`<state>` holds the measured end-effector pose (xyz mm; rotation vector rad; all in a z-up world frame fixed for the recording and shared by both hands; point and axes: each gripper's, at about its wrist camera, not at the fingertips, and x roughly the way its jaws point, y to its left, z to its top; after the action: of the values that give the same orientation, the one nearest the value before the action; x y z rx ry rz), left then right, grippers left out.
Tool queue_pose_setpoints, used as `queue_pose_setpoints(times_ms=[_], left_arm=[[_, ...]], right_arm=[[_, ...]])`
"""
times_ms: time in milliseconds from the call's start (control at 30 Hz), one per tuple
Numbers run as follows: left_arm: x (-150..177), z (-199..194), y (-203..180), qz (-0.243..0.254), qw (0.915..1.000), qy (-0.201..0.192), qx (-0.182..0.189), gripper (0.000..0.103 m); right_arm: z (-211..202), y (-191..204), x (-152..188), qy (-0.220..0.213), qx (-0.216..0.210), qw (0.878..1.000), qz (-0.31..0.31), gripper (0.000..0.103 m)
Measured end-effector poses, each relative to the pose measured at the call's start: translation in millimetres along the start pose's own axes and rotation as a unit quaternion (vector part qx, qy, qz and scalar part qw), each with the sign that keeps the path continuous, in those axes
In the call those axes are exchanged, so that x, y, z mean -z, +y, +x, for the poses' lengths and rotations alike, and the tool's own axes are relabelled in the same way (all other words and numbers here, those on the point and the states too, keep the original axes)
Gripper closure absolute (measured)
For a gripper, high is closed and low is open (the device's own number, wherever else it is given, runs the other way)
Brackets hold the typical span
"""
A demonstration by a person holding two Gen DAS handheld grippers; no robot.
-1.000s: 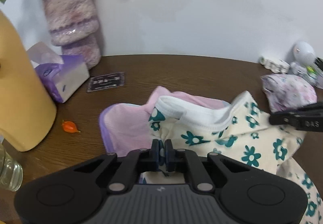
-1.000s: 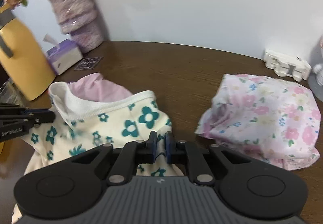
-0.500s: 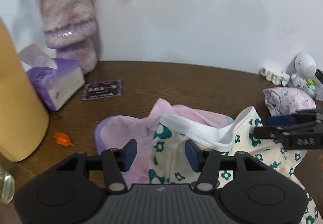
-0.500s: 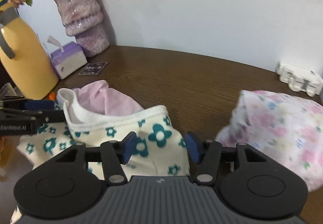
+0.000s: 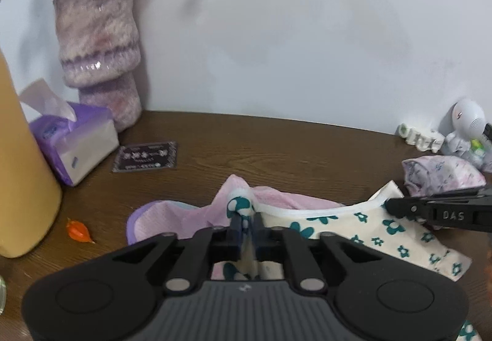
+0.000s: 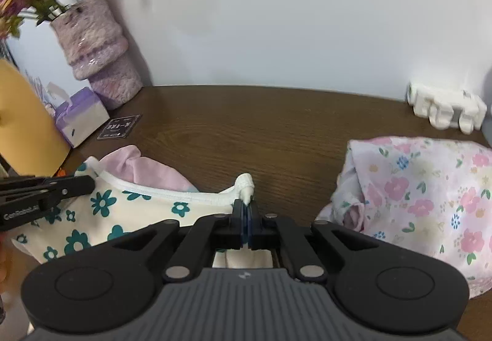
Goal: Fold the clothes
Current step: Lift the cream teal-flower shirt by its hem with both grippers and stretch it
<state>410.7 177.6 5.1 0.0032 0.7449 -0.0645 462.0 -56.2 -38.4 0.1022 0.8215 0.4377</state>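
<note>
Two grippers work one garment on the brown table. From the left wrist, the left gripper is closing its jaws on a bunched edge of the cream flowered garment, which lies over a pink cloth; a tissue pack and vase stand behind. From the right wrist, the right gripper is clamped tight on the garment's white waistband, with a folded floral cloth lying just to its right.

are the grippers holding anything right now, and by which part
Both hold the cream flowered garment by its white ribbed waistband: left gripper closing on one end, right gripper on the other.
</note>
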Motion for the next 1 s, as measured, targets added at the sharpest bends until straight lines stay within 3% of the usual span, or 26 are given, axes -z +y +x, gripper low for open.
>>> queue_pose_setpoints(times_ms=[33,67,100,133,167,267,333,533,700,767,800,867,900,1000], left_arm=[[0.5,-5.7,3.0,-0.001,1.0,-0.001,-0.002,0.058],[1.4,-14.3,7.7,-0.003,1.0,-0.007,-0.001,0.054],[2.9,-24.8,12.6,-0.003,0.9999,-0.014,0.004,0.052],[5.0,-36.2,17.9,0.0,0.9997,-0.016,0.016,0.049],[7.7,-45.0,22.0,0.004,0.9996,-0.011,0.027,0.044],[19.3,-62.3,28.6,0.01,0.9985,0.015,0.052,0.036],[30.0,-67.5,28.8,0.01,0.9975,0.036,0.06,0.036],[62.0,-82.3,14.3,0.03,0.9961,0.048,0.067,0.039],[66.9,-63.5,-6.7,0.021,0.997,0.063,0.039,0.05],[65.9,-53.7,-14.9,0.026,0.9971,0.069,0.02,0.061],[66.4,-49.5,-18.8,0.032,0.9967,0.074,0.011,0.067],[67.4,-48.6,-24.0,0.043,0.9962,0.075,0.008,0.089],[67.6,-50.8,-24.3,0.047,0.9962,0.073,0.006,0.09],[66.5,-56.6,-21.5,0.048,0.9963,0.072,-0.006,0.093]], right_arm=[[-3.2,1.1,-1.0,-0.005,-0.002,1.0,0.0,0.093],[-8.2,1.4,-2.0,-0.009,-0.008,1.0,0.001,0.091],[-16.0,0.6,-3.2,-0.014,-0.018,1.0,0.002,0.083],[-24.6,0.6,-2.9,-0.018,-0.023,1.0,-0.002,0.066],[-34.3,2.0,-0.4,-0.02,-0.021,0.999,-0.016,0.059],[-59.5,6.6,10.9,-0.014,-0.016,0.999,-0.05,0.053],[-70.3,6.4,24.9,0.009,-0.014,0.999,-0.05,0.048],[-98.5,8.4,67.8,0.036,-0.012,0.997,-0.068,0.05],[-84.5,10.7,74.3,0.066,-0.025,0.996,-0.046,0.057],[-76.2,17.0,74.1,0.07,-0.013,0.996,-0.051,0.058],[-75.0,21.1,74.1,0.068,-0.003,0.996,-0.061,0.061],[-75.6,25.4,74.6,0.069,0.005,0.995,-0.073,0.082],[-77.6,25.5,75.5,0.068,0.002,0.995,-0.076,0.094],[-82.2,19.7,76.8,0.058,0.014,0.995,-0.084,0.095]])
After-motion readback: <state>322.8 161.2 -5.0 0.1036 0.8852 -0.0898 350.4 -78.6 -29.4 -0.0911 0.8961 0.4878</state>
